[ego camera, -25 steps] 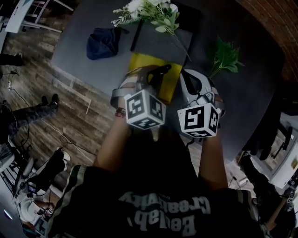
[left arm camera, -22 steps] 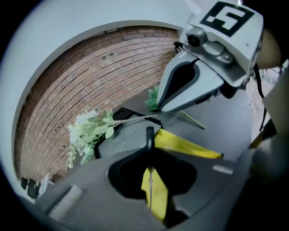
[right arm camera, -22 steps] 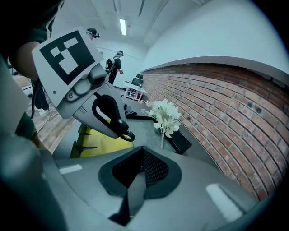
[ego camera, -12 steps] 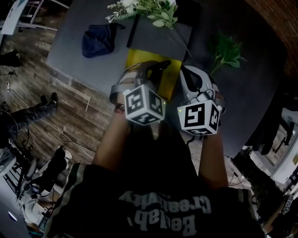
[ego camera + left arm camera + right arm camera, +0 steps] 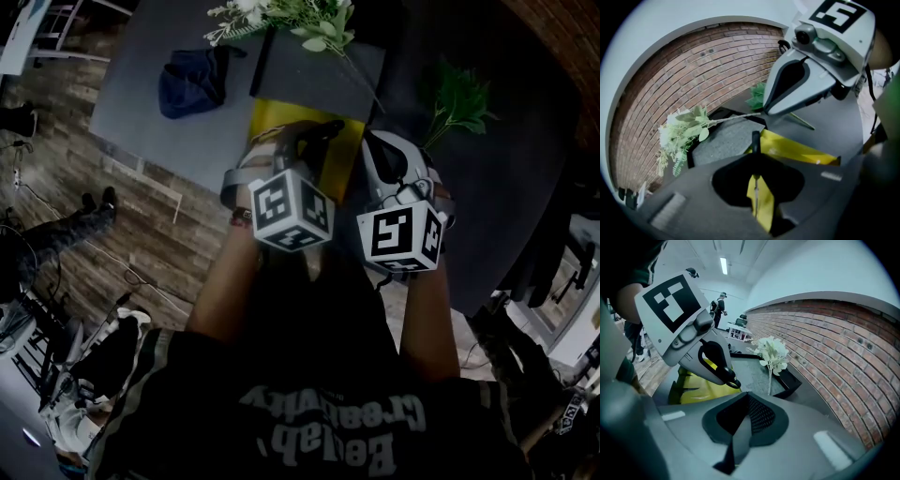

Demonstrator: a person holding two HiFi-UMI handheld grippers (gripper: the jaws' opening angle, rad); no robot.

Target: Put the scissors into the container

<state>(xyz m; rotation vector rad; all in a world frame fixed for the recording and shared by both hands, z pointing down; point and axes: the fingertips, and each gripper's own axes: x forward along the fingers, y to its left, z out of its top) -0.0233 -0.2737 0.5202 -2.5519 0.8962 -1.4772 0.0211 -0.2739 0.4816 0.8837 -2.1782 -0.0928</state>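
Left gripper [image 5: 756,185] at frame centre, fingers narrow, gripping thin black-handled scissors [image 5: 755,140] over a yellow flat object [image 5: 797,151], right gripper [image 5: 740,437] fingers together, empty

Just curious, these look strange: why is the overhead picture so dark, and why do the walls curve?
Head view: dim and underexposed, darkest at the edges. Left gripper view: wide lens bows the brick wall, corners black. Right gripper view: brighter, ceiling light glares.

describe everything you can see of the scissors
The scissors look closed and are seen edge-on. A black handle end sticks out past the jaw tips, and a thin metal blade runs back between them. The left gripper is shut on them, holding them in the air over the yellow container. Nothing else touches them.
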